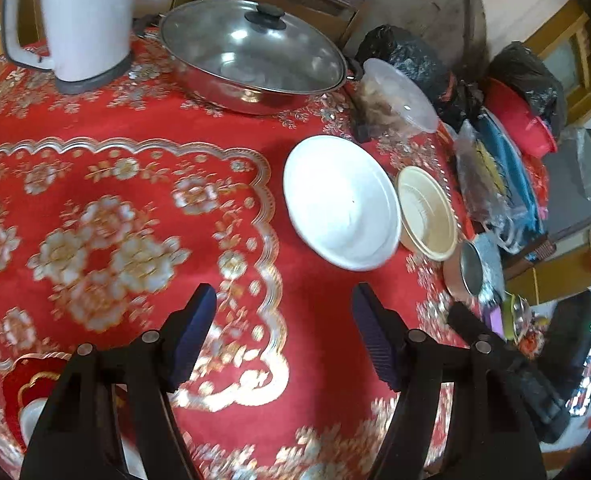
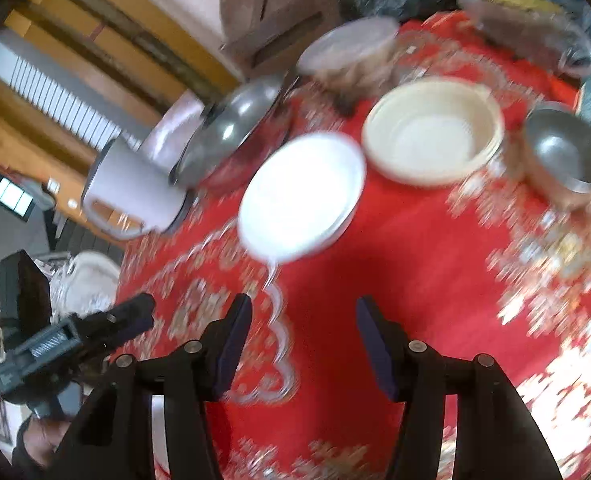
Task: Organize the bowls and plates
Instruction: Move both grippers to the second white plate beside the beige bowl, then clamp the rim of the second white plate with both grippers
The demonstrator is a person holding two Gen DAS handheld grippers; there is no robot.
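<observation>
A: Item one, grippers?
B: Left gripper (image 1: 285, 336) is recorded spread and empty, held over the red tablecloth (image 1: 135, 120). Right gripper (image 2: 303, 340) is likewise listed spread, nothing between its fingers; it is held near the table's near edge.

A: Item two, dishes?
B: White bowl (image 1: 341, 204) is logged just beyond the left gripper, slightly right. Cream bowl (image 1: 427, 214) is set just beside it on the right, seemingly touching. Steel bowl (image 2: 563, 156) is entered further right, apart from both.

A: Other stock?
B: Lidded steel pot (image 1: 251, 56) and white kettle (image 1: 83, 20) are noted at the far left; clear lidded container (image 1: 399, 96) at the far side.

A: Progress?
B: Nothing is seen stacked; all three bowls are judged still to be gathered. No plates can be made out
</observation>
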